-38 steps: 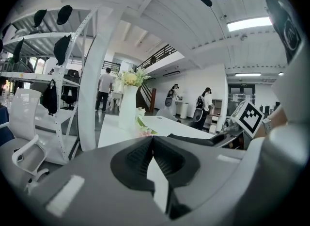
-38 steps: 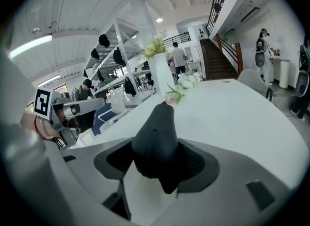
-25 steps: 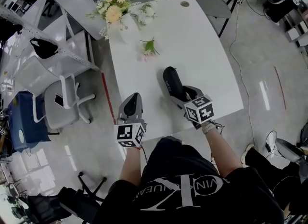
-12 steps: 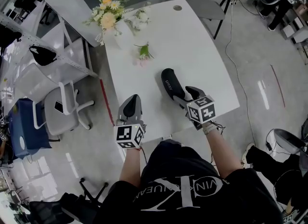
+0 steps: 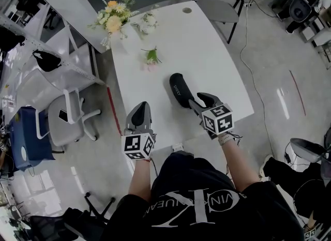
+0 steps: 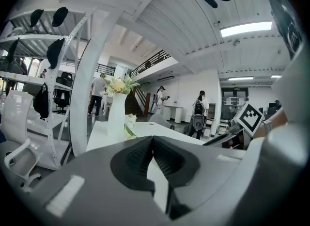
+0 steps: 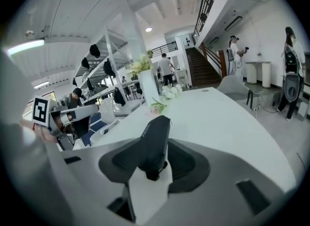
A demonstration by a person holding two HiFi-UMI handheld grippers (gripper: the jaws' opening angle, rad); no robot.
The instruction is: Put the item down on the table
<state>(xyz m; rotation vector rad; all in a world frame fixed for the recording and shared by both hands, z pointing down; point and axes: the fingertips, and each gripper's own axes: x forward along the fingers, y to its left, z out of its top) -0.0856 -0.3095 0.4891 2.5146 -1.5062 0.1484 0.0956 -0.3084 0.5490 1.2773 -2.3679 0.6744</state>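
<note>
A long black case [image 5: 178, 90] lies on the white table [image 5: 207, 54], pointing away from me. My right gripper [image 5: 199, 101] is at its near end. In the right gripper view the case [image 7: 155, 137] runs out from between the jaws, which have just been closing; its near end is still between them, and a slim gap shows on the right side. My left gripper [image 5: 141, 109] hovers at the table's near left edge. In the left gripper view its tips [image 6: 152, 140] meet with nothing between them.
A loose pink flower [image 5: 151, 56] lies beyond the case. A vase of flowers [image 5: 115, 20] stands at the far left corner of the table. White chairs [image 5: 67, 113] and a metal rack [image 5: 46, 54] stand at the left, another chair [image 5: 217, 2] at the far end.
My right gripper has drawn back a little from the black case, which stays where it lies on the table. The left gripper has barely shifted.
</note>
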